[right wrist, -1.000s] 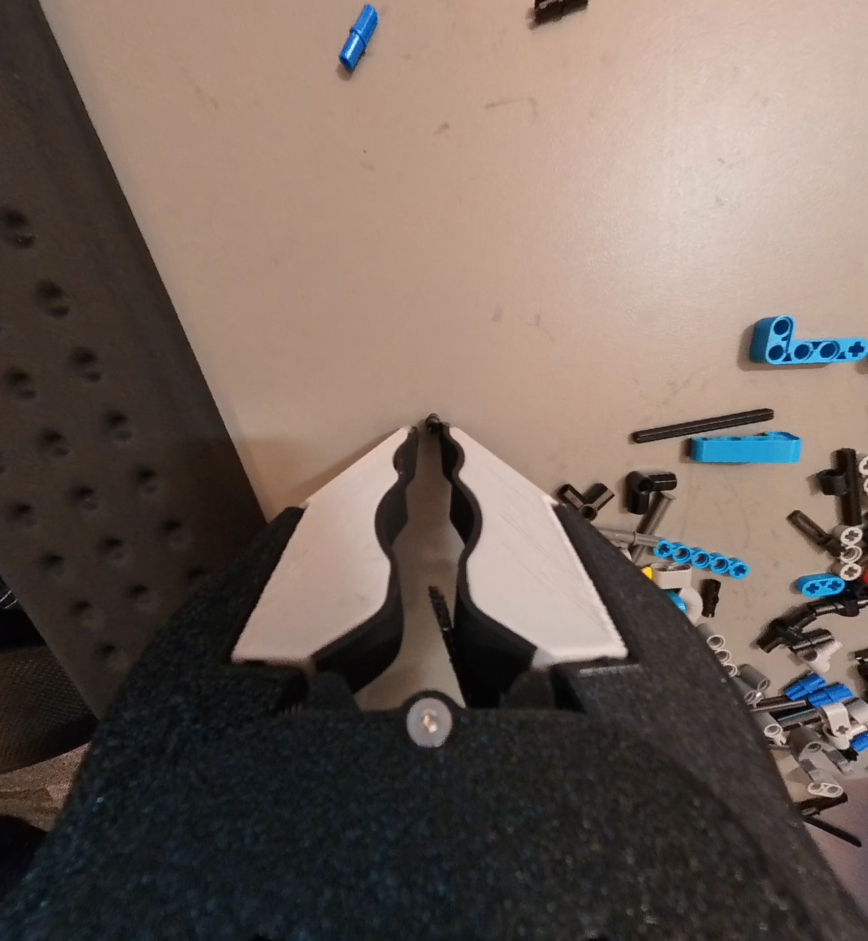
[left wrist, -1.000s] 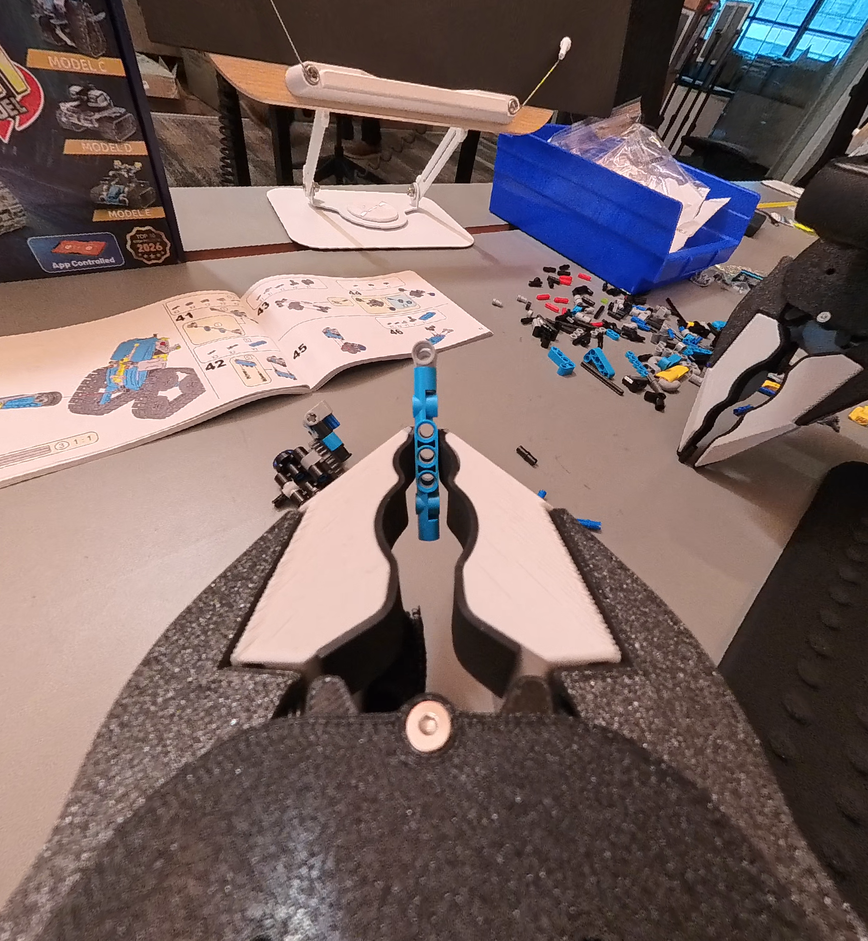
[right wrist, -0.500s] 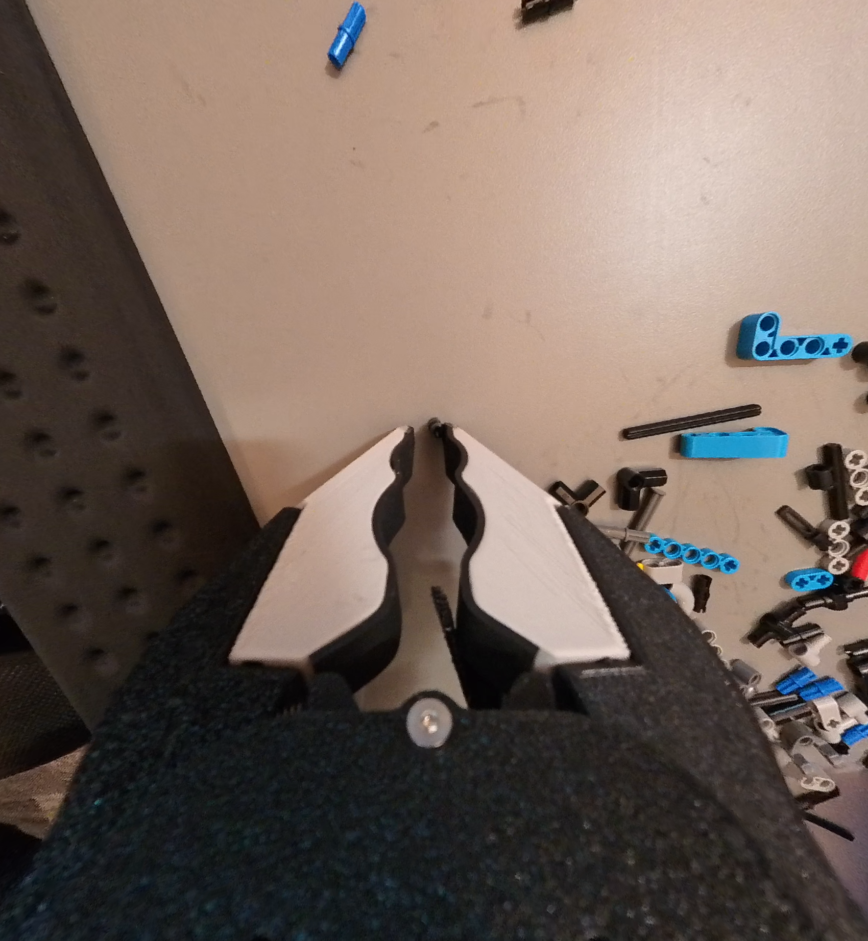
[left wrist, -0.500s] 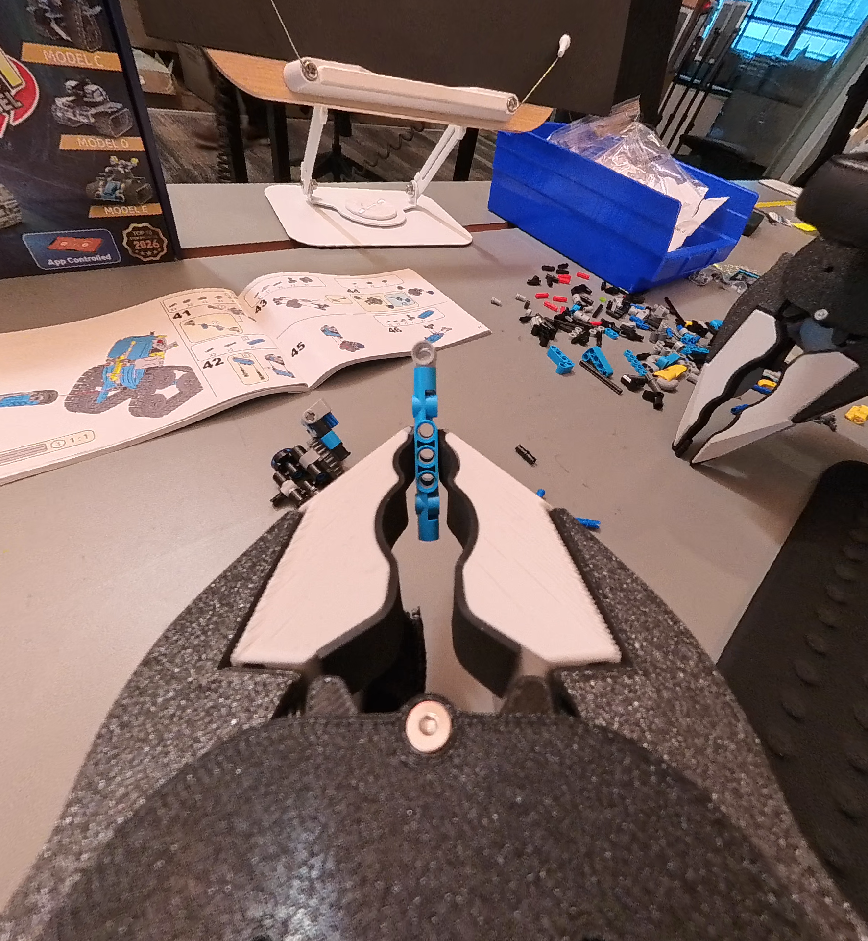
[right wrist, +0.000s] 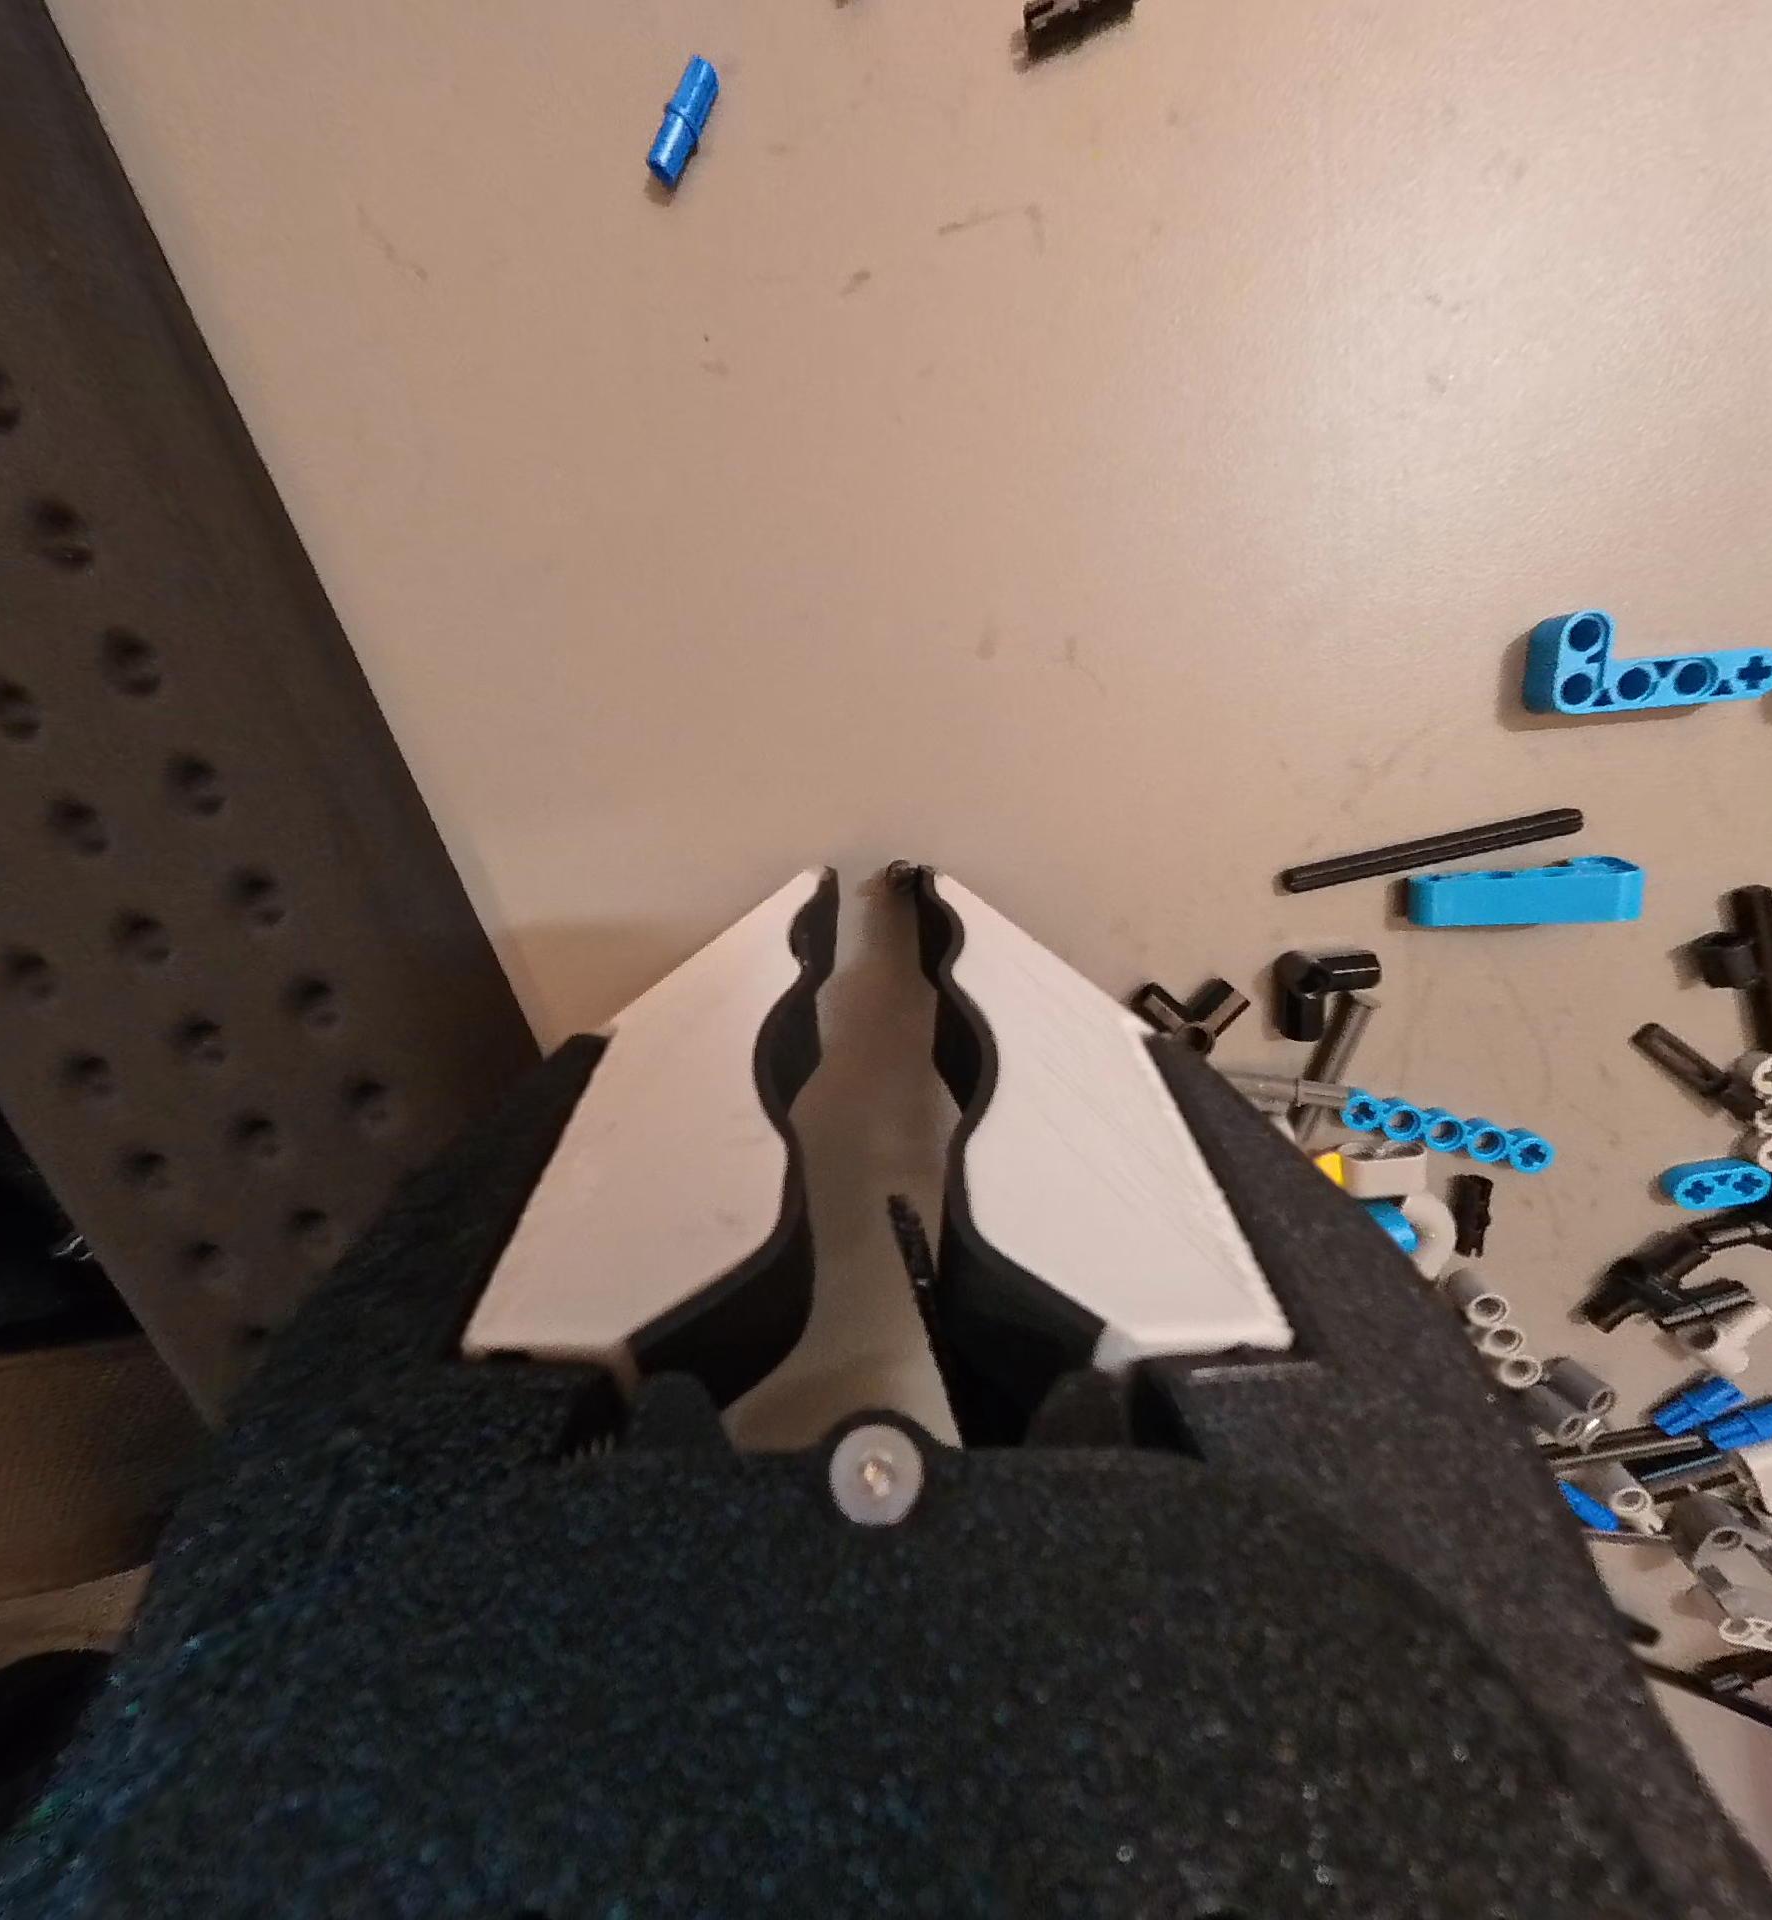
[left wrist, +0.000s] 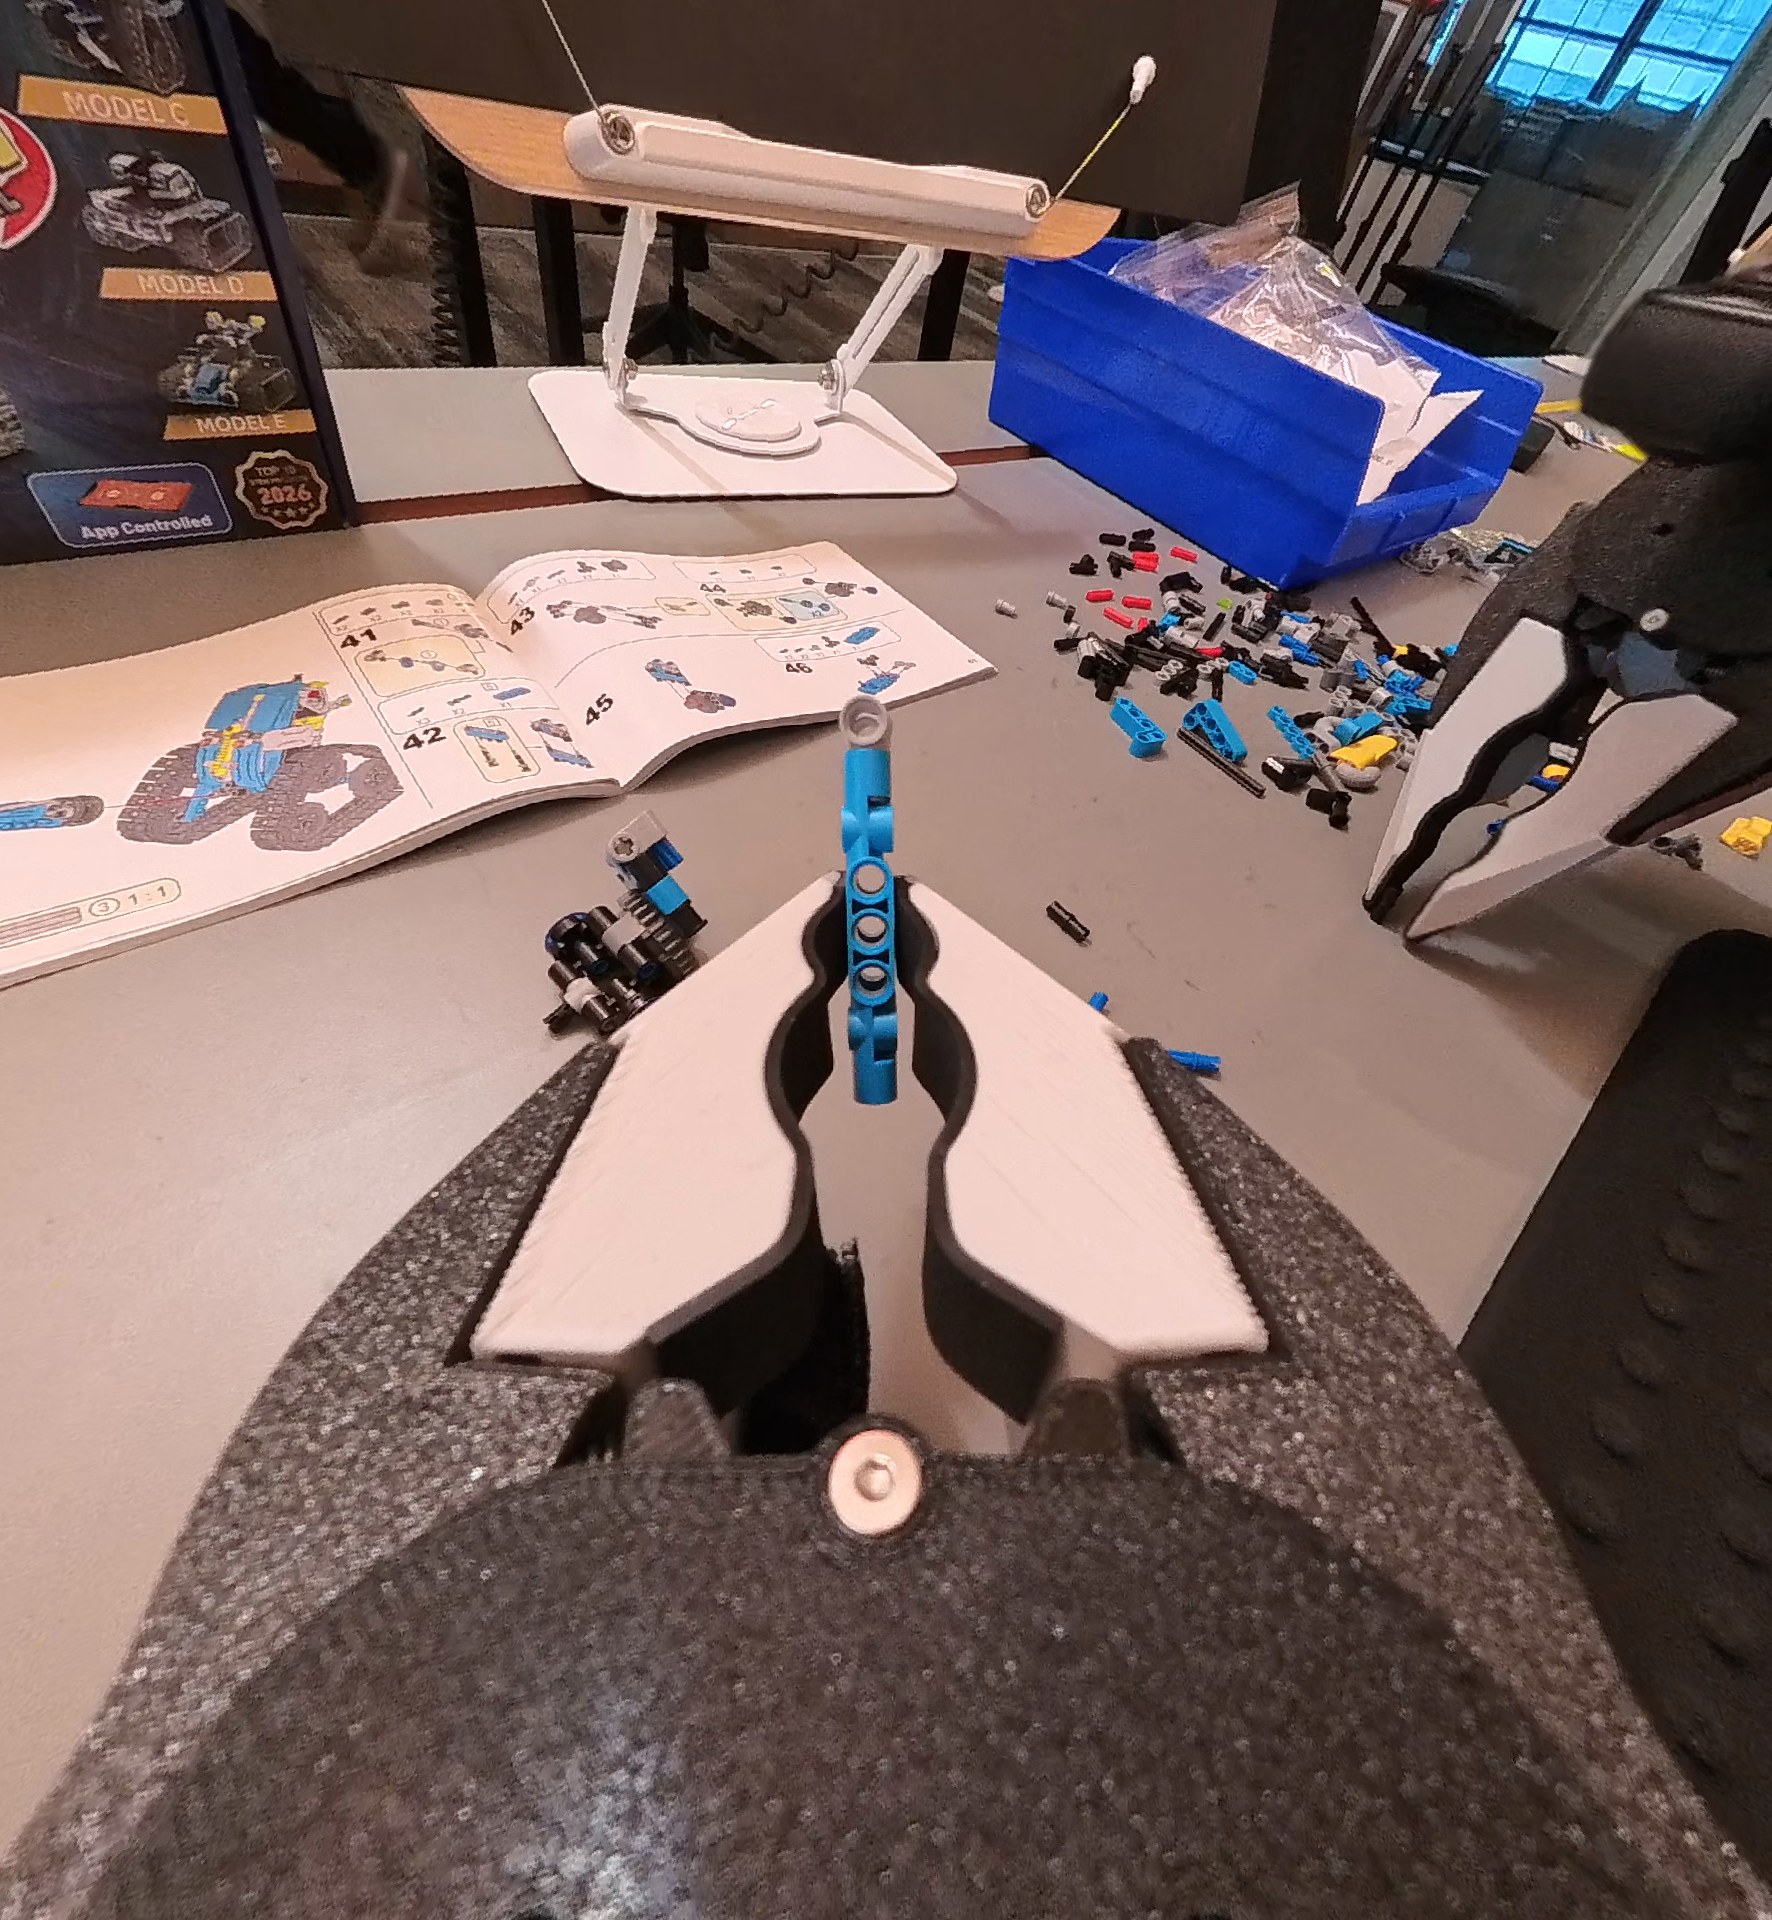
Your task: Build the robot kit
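Observation:
My left gripper [left wrist: 869,883] is shut on a blue beam with holes [left wrist: 869,935] and holds it upright above the grey table. A grey connector [left wrist: 864,719] sits on the beam's top end. My right gripper [right wrist: 866,878] points down at the bare table with its jaws a little apart. A tiny black piece [right wrist: 900,875] sits at the tip of its right finger. The right gripper also shows in the left wrist view [left wrist: 1391,920], tips close to the table beside the pile of loose pieces [left wrist: 1256,665].
An open instruction booklet [left wrist: 342,727] lies at the left, with a small black-and-blue assembly [left wrist: 633,925] in front of it. A blue bin [left wrist: 1225,436], a white stand [left wrist: 757,447] and a printed box [left wrist: 82,260] stand behind. A black dimpled mat [right wrist: 134,727] lies along the table's edge. Spacing between my two grippers at the tips: around 25 centimeters.
My right gripper's jaws have parted from shut to slightly open, and it has shifted a little. The left gripper still holds the blue beam in place.

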Motion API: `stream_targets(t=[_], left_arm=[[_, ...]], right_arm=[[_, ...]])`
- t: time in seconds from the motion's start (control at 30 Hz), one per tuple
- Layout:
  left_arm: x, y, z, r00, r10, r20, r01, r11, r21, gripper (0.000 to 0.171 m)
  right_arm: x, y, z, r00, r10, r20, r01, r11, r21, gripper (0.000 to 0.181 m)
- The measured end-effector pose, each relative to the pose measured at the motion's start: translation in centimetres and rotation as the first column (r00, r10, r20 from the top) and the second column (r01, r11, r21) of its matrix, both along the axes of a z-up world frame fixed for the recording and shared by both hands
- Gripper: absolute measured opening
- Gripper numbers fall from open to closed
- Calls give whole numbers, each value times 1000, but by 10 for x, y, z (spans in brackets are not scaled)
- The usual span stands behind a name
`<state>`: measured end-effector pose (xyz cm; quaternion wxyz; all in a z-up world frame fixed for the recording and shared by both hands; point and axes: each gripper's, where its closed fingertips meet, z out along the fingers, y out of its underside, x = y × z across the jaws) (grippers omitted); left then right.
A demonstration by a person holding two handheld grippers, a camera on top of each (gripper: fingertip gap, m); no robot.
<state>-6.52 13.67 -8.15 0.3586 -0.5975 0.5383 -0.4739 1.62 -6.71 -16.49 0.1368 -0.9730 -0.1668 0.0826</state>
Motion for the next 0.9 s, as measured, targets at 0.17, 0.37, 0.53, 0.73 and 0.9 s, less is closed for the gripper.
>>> stream_targets(t=[0.17, 0.37, 0.53, 0.73, 0.9], left_arm=[[0, 0, -1, 1000, -2, -3, 2, 1000, 0, 8], [0, -1, -1, 1000, -4, -3, 4, 1000, 1, 8], [0, -1, -2, 1000, -6, -8, 6, 1000, 5, 8], [0, -1, -2, 1000, -6, -8, 6, 1000, 6, 8], [0, -2, -2, 1000, -8, -10, 8, 1000, 7, 8]], right_arm=[[0, 0, 0, 1000, 6, 17, -7, 999, 37, 13], [3, -1, 0, 999, -5, 34, 3, 998, 62, 10], [6, -2, 0, 999, -17, 36, 14, 998, 68, 10], [6, 0, 2, 999, -13, 39, 10, 997, 76, 11], [7, 0, 0, 999, -14, 44, 11, 998, 68, 10]])
